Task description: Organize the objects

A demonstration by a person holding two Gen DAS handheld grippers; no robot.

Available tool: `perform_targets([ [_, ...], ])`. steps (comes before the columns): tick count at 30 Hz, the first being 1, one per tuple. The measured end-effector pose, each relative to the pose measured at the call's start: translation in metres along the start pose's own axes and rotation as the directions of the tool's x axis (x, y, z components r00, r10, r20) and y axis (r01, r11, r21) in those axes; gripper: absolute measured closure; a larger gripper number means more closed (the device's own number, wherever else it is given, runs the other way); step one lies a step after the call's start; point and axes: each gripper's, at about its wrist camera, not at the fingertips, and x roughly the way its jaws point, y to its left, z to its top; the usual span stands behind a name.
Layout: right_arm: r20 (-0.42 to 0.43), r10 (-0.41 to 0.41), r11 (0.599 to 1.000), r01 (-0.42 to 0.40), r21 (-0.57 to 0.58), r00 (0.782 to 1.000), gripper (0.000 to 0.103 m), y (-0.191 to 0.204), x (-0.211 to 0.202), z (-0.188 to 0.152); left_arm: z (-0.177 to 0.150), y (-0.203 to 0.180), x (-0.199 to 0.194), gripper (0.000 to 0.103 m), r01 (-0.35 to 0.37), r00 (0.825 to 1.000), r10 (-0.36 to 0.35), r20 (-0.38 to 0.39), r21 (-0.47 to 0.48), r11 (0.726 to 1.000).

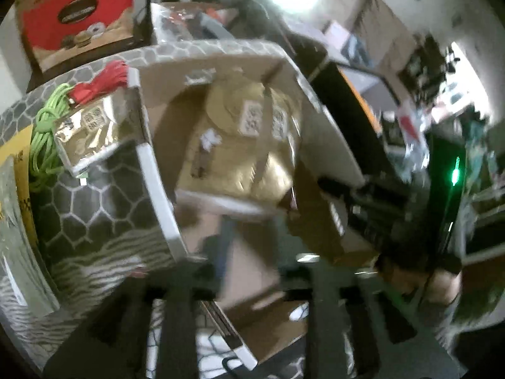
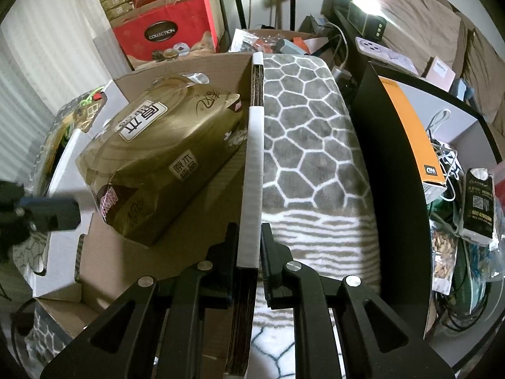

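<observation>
An open cardboard box (image 2: 202,63) rests on a grey honeycomb blanket (image 2: 315,126). A large gold tissue pack (image 2: 164,158) lies tilted inside it. My right gripper (image 2: 249,252) is shut on the box's upright white-edged flap (image 2: 254,164). In the blurred left wrist view the same gold pack (image 1: 240,145) lies in the box (image 1: 221,53) ahead. My left gripper (image 1: 252,287) hovers over the box's near side, its fingers apart with nothing pressed between them. The left gripper (image 2: 47,211) also shows at the left edge of the right wrist view, close to the pack's near end.
A green cord (image 1: 47,132), a red tassel (image 1: 101,82) and a small gold packet (image 1: 88,132) lie on the blanket left of the box. A red gift box (image 2: 164,34) stands behind. A black shelf edge (image 2: 394,158) with an orange box (image 2: 410,120) and cables is at the right.
</observation>
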Motion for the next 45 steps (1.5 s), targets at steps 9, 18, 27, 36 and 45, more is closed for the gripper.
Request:
perform_targets([
  [9, -0.003, 0.001, 1.000, -0.001, -0.001, 1.000, 0.091, -0.002, 0.001, 0.000, 0.038, -0.019, -0.008, 0.054, -0.001, 0.999, -0.001, 0.041, 0.062, 0.998],
  [18, -0.003, 0.005, 1.000, -0.005, 0.003, 1.000, 0.091, -0.002, 0.001, -0.001, 0.061, -0.051, 0.034, 0.047, -0.078, 0.996, 0.085, -0.034, 0.162, 0.984],
  [27, -0.004, 0.010, 1.000, -0.010, 0.008, 1.000, 0.091, -0.003, 0.001, -0.001, 0.063, -0.055, 0.058, 0.098, -0.078, 0.992, 0.095, -0.079, 0.203, 0.976],
  [36, -0.004, 0.028, 0.999, -0.028, 0.023, 1.000, 0.090, -0.007, 0.001, -0.002, 0.039, -0.080, 0.036, 0.102, -0.064, 0.993, 0.099, -0.063, 0.417, 0.907],
  [45, -0.009, 0.044, 0.998, -0.044, 0.042, 0.999, 0.090, -0.009, 0.002, -0.002, 0.049, -0.082, -0.004, 0.102, -0.042, 0.999, 0.042, 0.007, 0.398, 0.916],
])
